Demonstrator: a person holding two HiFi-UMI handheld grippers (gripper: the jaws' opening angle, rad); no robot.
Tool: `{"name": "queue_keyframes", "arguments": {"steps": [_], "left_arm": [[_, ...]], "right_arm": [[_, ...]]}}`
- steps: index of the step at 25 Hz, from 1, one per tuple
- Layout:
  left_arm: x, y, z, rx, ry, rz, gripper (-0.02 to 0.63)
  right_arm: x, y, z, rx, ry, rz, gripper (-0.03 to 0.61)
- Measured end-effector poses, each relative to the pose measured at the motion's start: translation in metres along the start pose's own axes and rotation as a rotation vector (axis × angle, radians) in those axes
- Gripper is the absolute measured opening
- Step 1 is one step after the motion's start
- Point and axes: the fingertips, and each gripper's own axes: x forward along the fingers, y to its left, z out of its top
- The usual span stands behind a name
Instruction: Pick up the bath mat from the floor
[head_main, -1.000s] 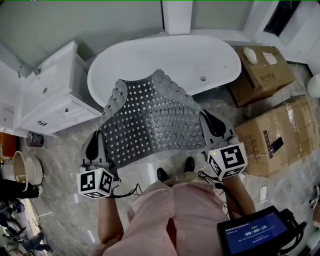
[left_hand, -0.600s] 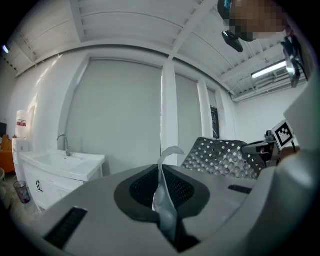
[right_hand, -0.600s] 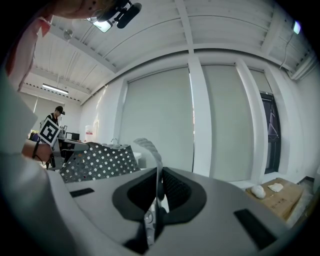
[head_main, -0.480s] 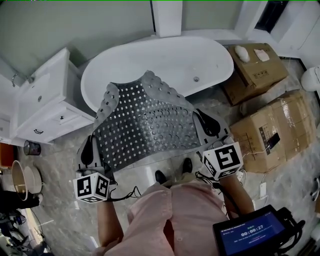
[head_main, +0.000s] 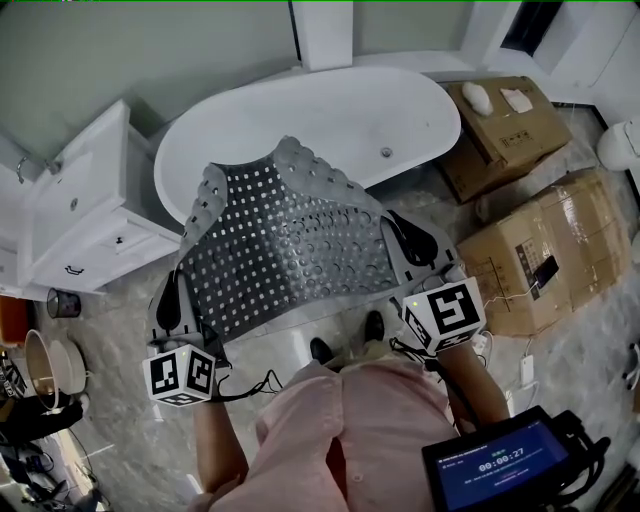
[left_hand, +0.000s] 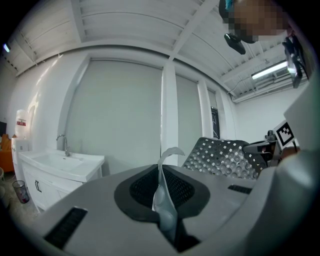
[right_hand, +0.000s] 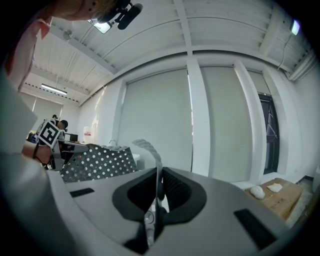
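Note:
The grey bath mat (head_main: 290, 240), perforated and studded with suction cups, hangs off the floor, stretched between my two grippers in front of the person. My left gripper (head_main: 188, 290) is shut on the mat's left corner. My right gripper (head_main: 400, 240) is shut on its right corner. In the left gripper view a thin translucent mat edge (left_hand: 162, 200) is pinched between the dark pads, and the mat's surface (left_hand: 225, 157) spreads to the right. The right gripper view shows the same: a mat edge (right_hand: 156, 192) clamped in the jaws and the dotted sheet (right_hand: 100, 160) off to the left.
A white bathtub (head_main: 330, 110) lies just beyond the mat. A white vanity cabinet (head_main: 80, 210) stands at the left, with a small bin (head_main: 60, 303) beside it. Cardboard boxes (head_main: 530, 250) fill the right side. The person's shoes (head_main: 372, 325) rest on marble floor below the mat.
The mat stays stretched between both shut grippers. Both grippers and the mat have drifted slightly left and up in the head view.

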Motion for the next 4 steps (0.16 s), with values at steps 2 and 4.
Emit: {"name": "queue_keyframes", "arguments": {"steps": [2, 4], "left_arm": [[0.0022, 0.0009, -0.0003, -0.002, -0.001, -0.002, 0.038], [0.0043, 0.0011, -0.0005, -0.004, -0.001, -0.003, 0.038]], "right_arm": [[0.0017, -0.0005, 0.0004, 0.001, -0.001, -0.003, 0.029], [0.0032, -0.0017, 0.0008, 0.001, -0.001, -0.005, 0.029]]}}
